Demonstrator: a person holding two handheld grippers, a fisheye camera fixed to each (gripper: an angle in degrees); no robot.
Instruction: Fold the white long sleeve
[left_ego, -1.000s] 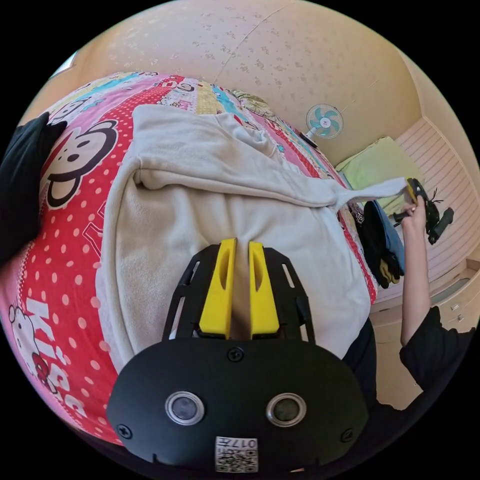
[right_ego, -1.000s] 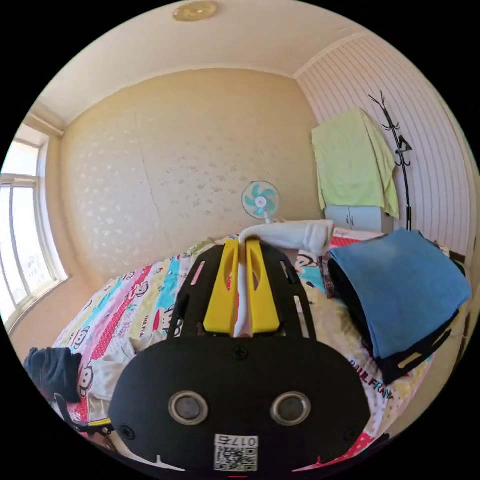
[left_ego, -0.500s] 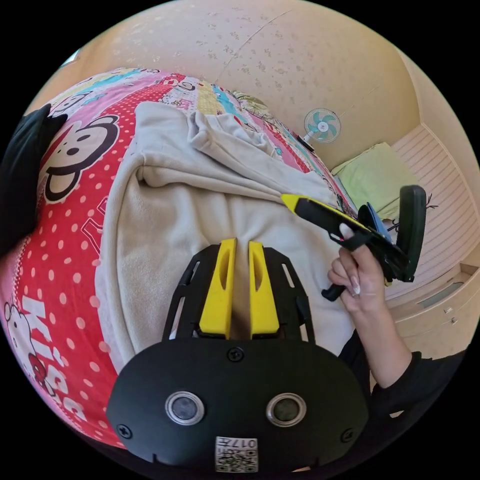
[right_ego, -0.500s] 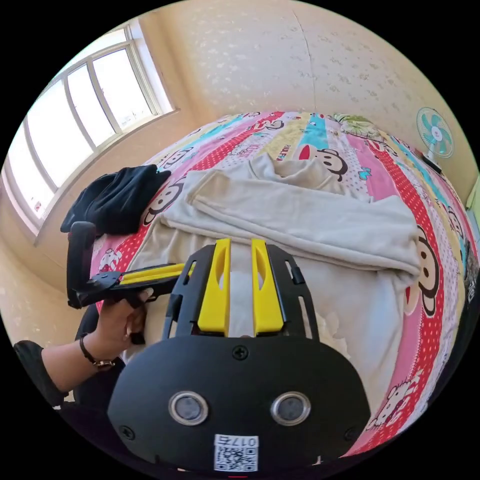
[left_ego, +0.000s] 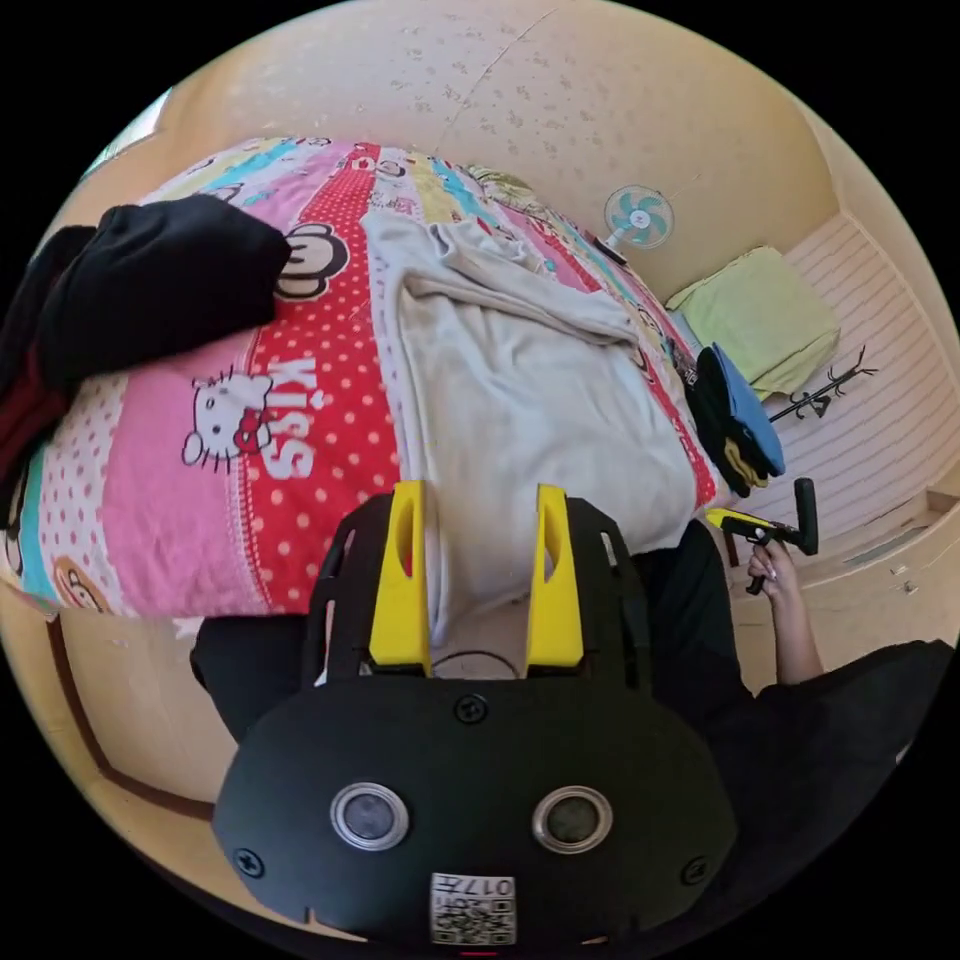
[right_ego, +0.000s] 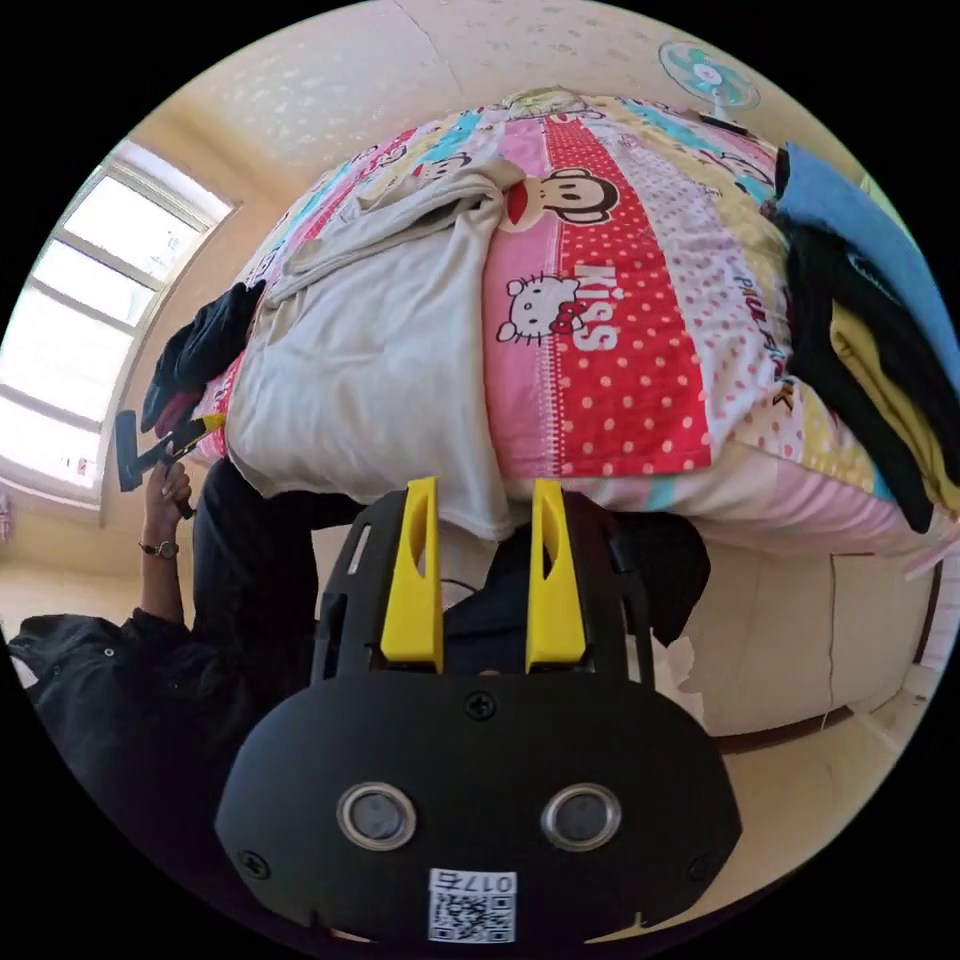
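The white long sleeve (left_ego: 520, 390) lies flat along the cartoon-print bed (left_ego: 300, 420), both sleeves folded across its top end. Its hem hangs over the near bed edge. My left gripper (left_ego: 478, 490) is open at one hem corner, and the cloth sits loosely in the gap between the jaws. In the right gripper view the shirt (right_ego: 370, 340) spreads at the left, and my right gripper (right_ego: 478, 485) is open at the other hem corner. Each view catches the other gripper in a hand: the right gripper (left_ego: 722, 517) and the left gripper (right_ego: 212, 422).
A heap of black clothes (left_ego: 150, 280) lies on the bed beside the shirt. A stack of folded clothes (right_ego: 870, 330) topped in blue sits on the other side. A fan (left_ego: 635, 215) stands by the wall, a window (right_ego: 90, 330) is at one side, and the person's dark clothing (left_ego: 800, 740) is close below.
The right gripper let go of the sleeve, which now lies across the shirt. The left gripper opened. Both drew back to the hem at the bed's near edge.
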